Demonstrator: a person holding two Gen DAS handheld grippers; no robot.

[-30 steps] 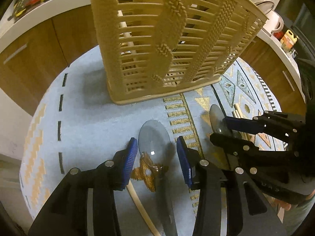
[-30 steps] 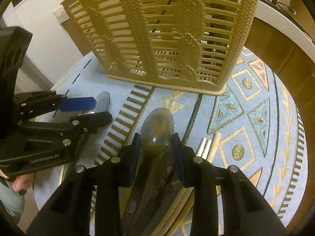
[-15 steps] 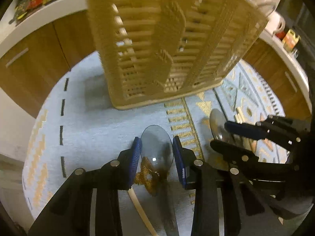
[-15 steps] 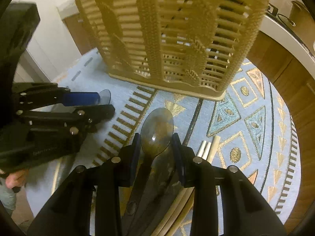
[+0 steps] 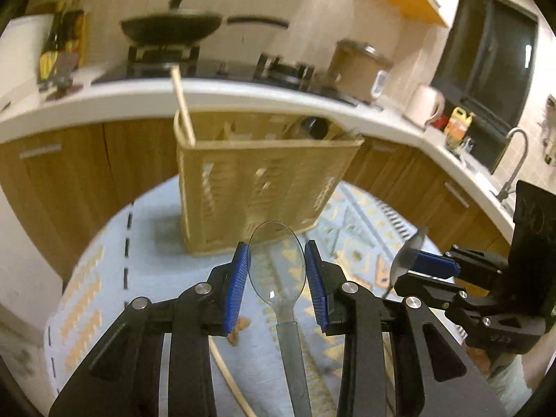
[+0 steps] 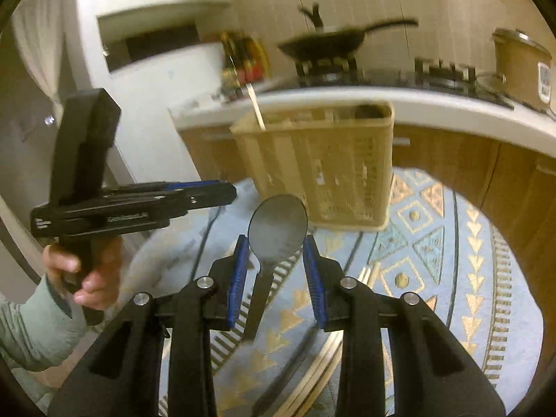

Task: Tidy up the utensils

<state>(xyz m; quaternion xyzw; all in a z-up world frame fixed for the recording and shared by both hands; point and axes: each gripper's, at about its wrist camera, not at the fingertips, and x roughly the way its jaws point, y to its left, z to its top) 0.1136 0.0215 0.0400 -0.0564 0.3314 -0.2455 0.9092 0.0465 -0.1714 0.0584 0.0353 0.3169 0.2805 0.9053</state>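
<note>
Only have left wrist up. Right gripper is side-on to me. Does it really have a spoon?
Observer: Yes. The right gripper has its pads on both sides of the dark spoon, at the bowl, and the handle hangs free below.
Operator: Any utensils on the mat on that side?
Observer: Pale chopsticks lie on the mat, just right of that gripper.
Operator: How is my gripper being held?
Observer: A hand in a pale green sleeve grips the handle of the left gripper from below, with the fingers pointing roughly level towards the basket.
</note>
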